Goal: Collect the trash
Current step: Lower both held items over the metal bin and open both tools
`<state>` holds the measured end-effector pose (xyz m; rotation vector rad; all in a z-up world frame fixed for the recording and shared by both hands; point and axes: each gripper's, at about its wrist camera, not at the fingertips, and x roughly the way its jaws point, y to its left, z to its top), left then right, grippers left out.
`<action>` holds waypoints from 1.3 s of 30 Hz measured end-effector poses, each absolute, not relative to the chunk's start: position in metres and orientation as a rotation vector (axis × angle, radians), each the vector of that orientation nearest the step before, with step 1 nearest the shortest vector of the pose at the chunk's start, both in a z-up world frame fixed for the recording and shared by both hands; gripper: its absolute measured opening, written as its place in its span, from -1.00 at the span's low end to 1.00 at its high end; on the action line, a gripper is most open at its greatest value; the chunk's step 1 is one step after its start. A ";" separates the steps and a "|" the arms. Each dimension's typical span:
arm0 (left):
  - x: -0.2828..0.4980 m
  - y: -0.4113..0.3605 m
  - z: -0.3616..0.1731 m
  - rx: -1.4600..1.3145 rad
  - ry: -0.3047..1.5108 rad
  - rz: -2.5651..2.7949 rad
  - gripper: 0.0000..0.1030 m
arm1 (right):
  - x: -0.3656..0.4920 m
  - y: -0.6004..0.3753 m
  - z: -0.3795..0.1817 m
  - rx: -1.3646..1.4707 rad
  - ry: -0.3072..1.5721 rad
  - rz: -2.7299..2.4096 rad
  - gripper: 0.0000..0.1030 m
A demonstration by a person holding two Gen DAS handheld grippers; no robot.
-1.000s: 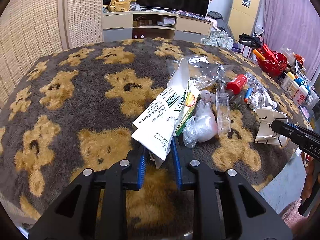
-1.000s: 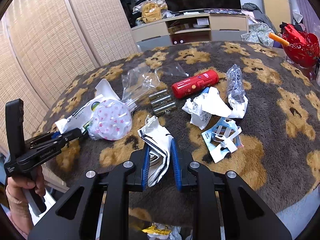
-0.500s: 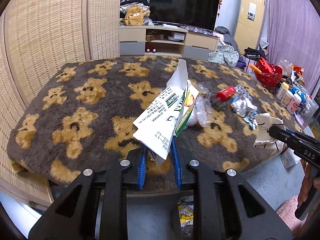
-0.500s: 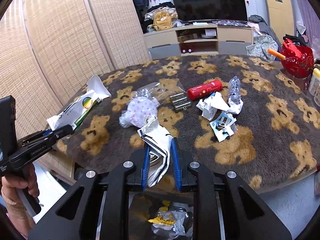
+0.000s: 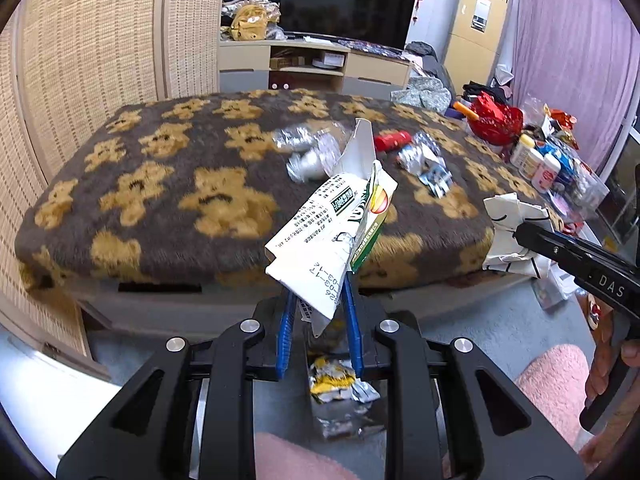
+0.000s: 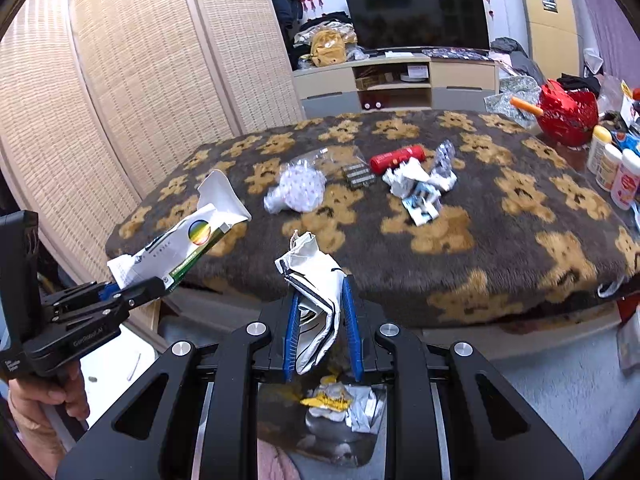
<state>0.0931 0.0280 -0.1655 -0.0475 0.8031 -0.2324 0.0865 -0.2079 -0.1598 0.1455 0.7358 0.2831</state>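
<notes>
My left gripper [image 5: 320,314] is shut on a flattened white-and-green carton [image 5: 332,228], held in the air off the near edge of the bear-pattern blanket [image 5: 160,200]. My right gripper [image 6: 320,320] is shut on a crumpled white wrapper with black stripes [image 6: 316,280]. Each gripper shows in the other's view: the left gripper [image 6: 132,288] with its carton [image 6: 188,236], the right gripper [image 5: 524,234] with its wrapper [image 5: 512,216]. Under both lies a container of yellow and silver wrappers [image 6: 340,400]. A red tube [image 6: 396,158], a dotted plastic bag [image 6: 300,190] and crumpled paper [image 6: 416,184] lie on the blanket.
A red basket [image 6: 568,116] and several bottles [image 6: 612,164] stand at the table's right end. A woven folding screen [image 6: 120,100] runs along the left. A TV cabinet [image 6: 400,80] is behind the table. Grey floor [image 6: 540,380] lies in front.
Both grippers have drawn back from the blanket past its near edge and risen a little, each carrying its piece of trash. The floor and the container of wrappers have come into view below.
</notes>
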 end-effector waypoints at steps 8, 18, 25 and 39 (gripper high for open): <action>0.064 0.012 -0.210 -0.064 0.912 -0.273 -0.58 | 0.068 -0.211 -0.205 0.147 0.848 0.267 -0.57; 0.071 -0.013 -0.289 -0.037 1.099 -0.284 -0.58 | 0.080 -0.209 -0.282 0.176 1.043 0.229 -0.57; 0.084 -0.024 -0.324 -0.035 1.181 -0.294 -0.58 | 0.094 -0.206 -0.313 0.192 1.116 0.203 -0.57; 0.090 -0.027 -0.318 -0.029 1.177 -0.284 -0.02 | 0.110 -0.210 -0.311 0.263 1.099 0.186 0.28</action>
